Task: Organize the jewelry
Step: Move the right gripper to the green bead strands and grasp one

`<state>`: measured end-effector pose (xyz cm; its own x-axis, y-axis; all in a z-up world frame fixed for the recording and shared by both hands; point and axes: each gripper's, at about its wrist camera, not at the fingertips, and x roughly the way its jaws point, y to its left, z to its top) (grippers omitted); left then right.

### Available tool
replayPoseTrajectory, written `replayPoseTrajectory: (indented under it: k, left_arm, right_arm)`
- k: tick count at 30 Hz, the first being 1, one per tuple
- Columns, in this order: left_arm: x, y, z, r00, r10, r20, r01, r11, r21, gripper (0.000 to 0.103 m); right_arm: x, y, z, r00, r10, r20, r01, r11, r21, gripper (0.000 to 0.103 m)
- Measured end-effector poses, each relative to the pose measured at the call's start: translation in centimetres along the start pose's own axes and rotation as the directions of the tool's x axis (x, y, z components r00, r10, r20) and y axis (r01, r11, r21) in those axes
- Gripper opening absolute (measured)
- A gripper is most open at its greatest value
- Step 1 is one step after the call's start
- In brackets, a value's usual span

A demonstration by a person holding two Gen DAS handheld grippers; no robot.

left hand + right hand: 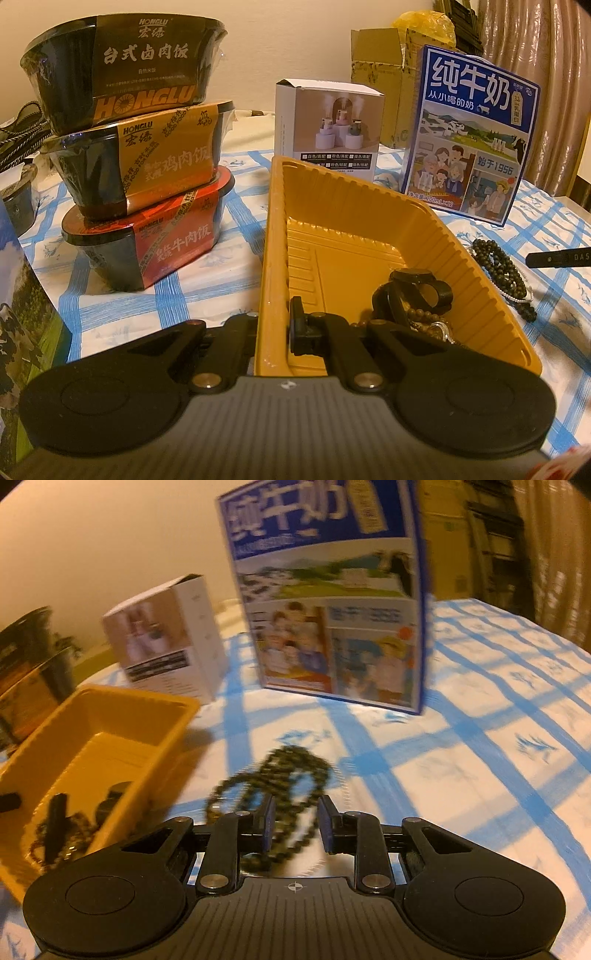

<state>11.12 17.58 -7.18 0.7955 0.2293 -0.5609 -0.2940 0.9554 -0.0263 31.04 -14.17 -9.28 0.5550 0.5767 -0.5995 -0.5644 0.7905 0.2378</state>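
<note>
Jaws of the left gripper (275, 332) are clamped on the near left wall of the yellow tray (275, 236), whose long axis runs away from that camera; a watch (413, 291) and beaded pieces lie in its near right corner. Angled downward over the checked tablecloth (480, 738), the right gripper (295, 823) has its jaws apart, a dark bead necklace (280, 775) heaped between and just beyond them, beside the tray's right wall. Behind stands a blue milk carton (332, 627).

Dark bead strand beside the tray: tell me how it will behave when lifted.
The dark bead strand lies in loose tangled loops on the tablecloth, so it will probably droop limply. Round beads may slip between the pads. Pinched at one point, the remaining loops likely dangle and swing.
</note>
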Motion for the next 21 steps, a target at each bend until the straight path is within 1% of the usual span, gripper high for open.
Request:
replayPoseTrajectory:
  k: [4, 6, 8, 10, 15, 20, 21]
  left_arm:
    - [0.0, 0.0, 0.0, 1.000, -0.001, 0.000, 0.001, 1.000, 0.002, 0.003]
    - [0.0, 0.0, 0.0, 1.000, -0.001, 0.000, 0.001, 1.000, 0.002, 0.003]
    - [0.0, -0.1, 0.0, 1.000, -0.001, 0.001, 0.001, 1.000, 0.002, 0.003]
    - [0.0, 0.0, 0.0, 1.000, -0.001, 0.001, 0.001, 1.000, 0.001, 0.003]
    - [0.0, -0.1, 0.0, 1.000, -0.005, 0.001, 0.005, 1.000, 0.002, 0.003]
    - [-0.1, 0.0, 0.0, 1.000, -0.006, 0.000, 0.006, 1.000, 0.001, 0.003]
    - [-0.1, 0.0, 0.0, 1.000, -0.006, 0.000, 0.006, 1.000, -0.001, 0.003]
  right_arm:
    - [0.6, 2.0, -0.3, 0.998, 0.066, -0.017, -0.067, 0.995, -0.071, 0.026]
    - [1.3, 3.2, -0.5, 0.996, 0.083, -0.032, -0.086, 0.988, -0.127, 0.026]
    - [2.0, 4.1, -0.6, 0.995, 0.093, -0.040, -0.098, 0.983, -0.154, 0.025]
    - [2.9, 4.4, -0.5, 0.994, 0.101, -0.050, -0.108, 0.983, -0.152, 0.024]
    - [4.7, 4.8, -0.4, 0.995, 0.083, -0.054, -0.091, 0.984, -0.154, 0.017]
    - [5.6, 4.5, -0.3, 0.997, 0.067, -0.048, -0.073, 0.989, -0.127, 0.015]
    - [5.7, 4.4, -0.3, 0.996, 0.067, -0.052, -0.073, 0.989, -0.127, 0.012]
